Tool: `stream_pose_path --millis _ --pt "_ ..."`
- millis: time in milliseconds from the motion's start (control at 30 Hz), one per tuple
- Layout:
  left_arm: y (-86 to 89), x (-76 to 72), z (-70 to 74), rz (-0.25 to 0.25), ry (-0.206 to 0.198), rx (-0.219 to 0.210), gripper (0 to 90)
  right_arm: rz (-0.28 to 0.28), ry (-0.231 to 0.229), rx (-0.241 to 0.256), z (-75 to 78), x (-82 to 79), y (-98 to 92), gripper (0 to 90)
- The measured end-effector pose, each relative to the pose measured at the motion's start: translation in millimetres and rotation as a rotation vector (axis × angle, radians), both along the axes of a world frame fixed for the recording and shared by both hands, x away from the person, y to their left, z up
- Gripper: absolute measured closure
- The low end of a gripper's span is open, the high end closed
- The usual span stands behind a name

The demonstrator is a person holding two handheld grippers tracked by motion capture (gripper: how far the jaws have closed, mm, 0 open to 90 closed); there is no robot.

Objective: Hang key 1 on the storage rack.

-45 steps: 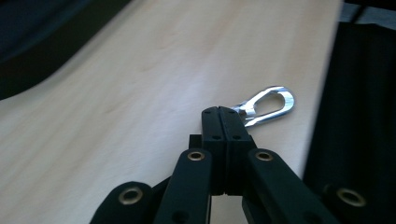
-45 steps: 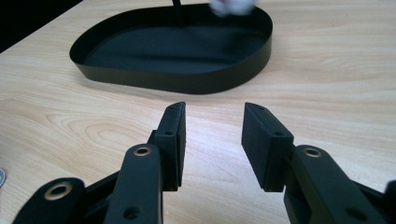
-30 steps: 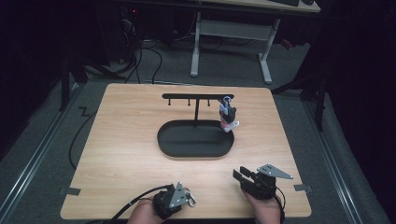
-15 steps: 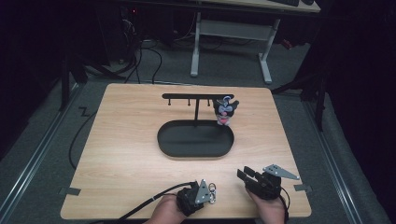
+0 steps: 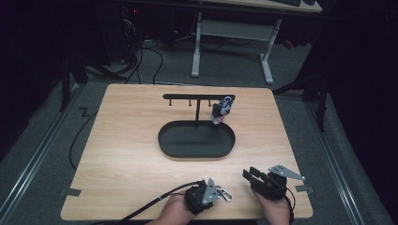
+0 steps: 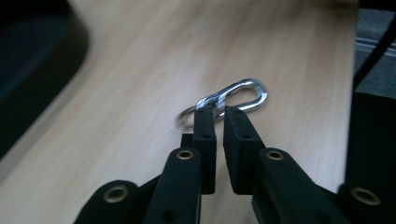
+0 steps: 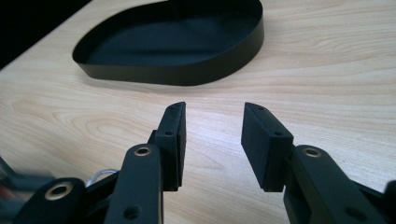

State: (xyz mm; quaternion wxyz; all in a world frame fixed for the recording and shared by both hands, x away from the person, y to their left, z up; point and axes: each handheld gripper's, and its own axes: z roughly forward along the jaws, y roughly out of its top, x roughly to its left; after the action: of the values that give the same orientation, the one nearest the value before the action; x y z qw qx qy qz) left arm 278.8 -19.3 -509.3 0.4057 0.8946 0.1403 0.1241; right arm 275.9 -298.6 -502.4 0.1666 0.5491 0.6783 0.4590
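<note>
Near the bottom edge of the high view, just left of centre, the left gripper was held low over the table, and its jaws were pinched on a silver clip with a thin ring attached. In the left gripper view the clip stuck out past the two black tips at the middle of the frame, above the pale wood. The right gripper sat to the right of it along the same bottom edge, its jaws standing apart with nothing between them; in the right gripper view they pointed toward the black tray in the upper part of the frame.

At the centre of the high view stood the oval tray with a rack rising from it, a bar with small pegs. One small keychain already hung from the right end of that bar.

As I judged it, the job was hanging such pieces on the rack: one was up, the clip was picked up but well apart from the pegs, so the carry and the hooking were left
</note>
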Motion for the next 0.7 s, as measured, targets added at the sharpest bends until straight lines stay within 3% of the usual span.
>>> stream_pose_path --millis 267,300,333,367,400,433,467,567,700 --pt "121.4 38.1 7.0 0.297 -0.027 -0.019 71.5 0.012 0.018 -0.076 -5.2 2.7 5.3 58.8" --pt "133.0 41.1 7.3 0.324 -0.028 -0.023 68.8 0.012 0.019 -0.086 -6.0 3.0 6.5 58.3" --pt "133.0 41.1 7.3 0.324 -0.028 -0.023 67.6 0.012 0.019 -0.086 -6.0 3.0 6.5 58.3" --pt "165.0 49.5 7.5 0.4 -0.042 -0.025 65.1 0.01 0.019 -0.111 -7.4 3.2 8.6 57.3" --pt "177.8 52.6 6.9 0.43 -0.04 -0.031 61.8 0.011 0.014 -0.131 -8.2 3.5 9.4 56.5" --pt "177.8 52.6 6.9 0.43 -0.04 -0.031 57.9 0.01 0.009 -0.148 -9.0 3.7 10.2 55.7" --pt "200.9 56.4 3.2 0.475 -0.027 -0.069 55.5 0.006 0.004 -0.168 -9.8 3.9 10.5 54.1" --pt "224.4 60.4 -5.6 0.512 0.023 -0.117 50.3 -0.009 0.0 -0.183 -10.8 4.2 10.9 48.9" --pt "235.5 68.2 -10.7 0.55 0.028 -0.097 40.5 -0.017 -0.028 -0.207 -11.7 3.9 10.8 45.0"
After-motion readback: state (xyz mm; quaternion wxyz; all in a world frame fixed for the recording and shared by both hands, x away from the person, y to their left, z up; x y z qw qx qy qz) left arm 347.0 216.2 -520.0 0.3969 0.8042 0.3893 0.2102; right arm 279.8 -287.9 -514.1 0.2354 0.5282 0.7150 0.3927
